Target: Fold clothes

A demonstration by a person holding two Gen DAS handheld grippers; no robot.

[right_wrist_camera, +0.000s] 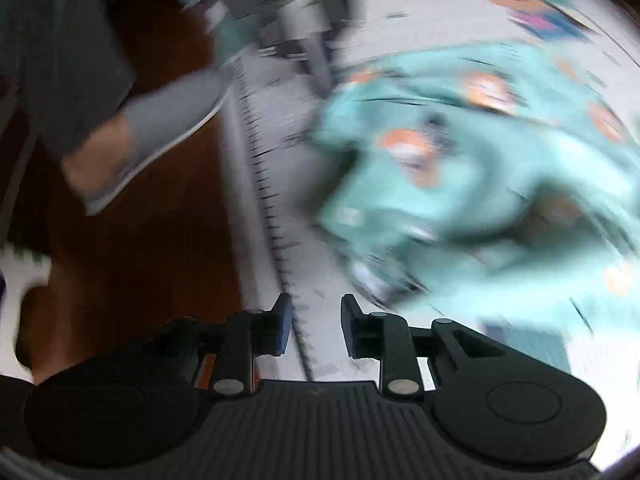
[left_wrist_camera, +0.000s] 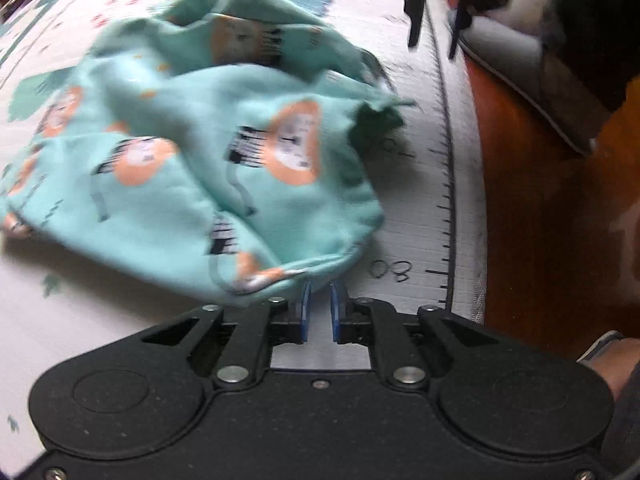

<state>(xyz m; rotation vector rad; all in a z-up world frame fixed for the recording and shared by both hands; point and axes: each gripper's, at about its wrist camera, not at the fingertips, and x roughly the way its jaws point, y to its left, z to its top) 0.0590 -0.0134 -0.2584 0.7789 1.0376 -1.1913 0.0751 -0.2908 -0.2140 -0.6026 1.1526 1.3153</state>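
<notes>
Nearest the lens in the left wrist view, left claw [left_wrist_camera: 320,300], black, with blue pads [left_wrist_camera: 306,308] drawn to a narrow gap, bare mat visible between them; hem of a mint-green garment [left_wrist_camera: 208,152] lying just over and beyond the tips, whether pinched or only touching cannot be told. Crumpled in a loose heap, printed with orange animal faces and dark stripes, spread far and left from the claw across a white play mat [left_wrist_camera: 408,240]; ruler marks and handwritten numbers along the mat's right edge [left_wrist_camera: 448,184]; dark reddish wood floor [left_wrist_camera: 540,208] to the right; a grey shoe [left_wrist_camera: 532,80] at far right; right claw [left_wrist_camera: 436,20] hanging down at the far edge of the mat, blurred.

Right wrist view, heavily blurred: right claw [right_wrist_camera: 315,320] nearest, blue pads [right_wrist_camera: 285,324] parted moderately, nothing between them, only the ruler edge [right_wrist_camera: 264,184] of the mat below; garment [right_wrist_camera: 460,184] to the right and farther off, apart from the pads; a foot in a grey shoe [right_wrist_camera: 152,136] on the floor [right_wrist_camera: 160,260] at left.
</notes>
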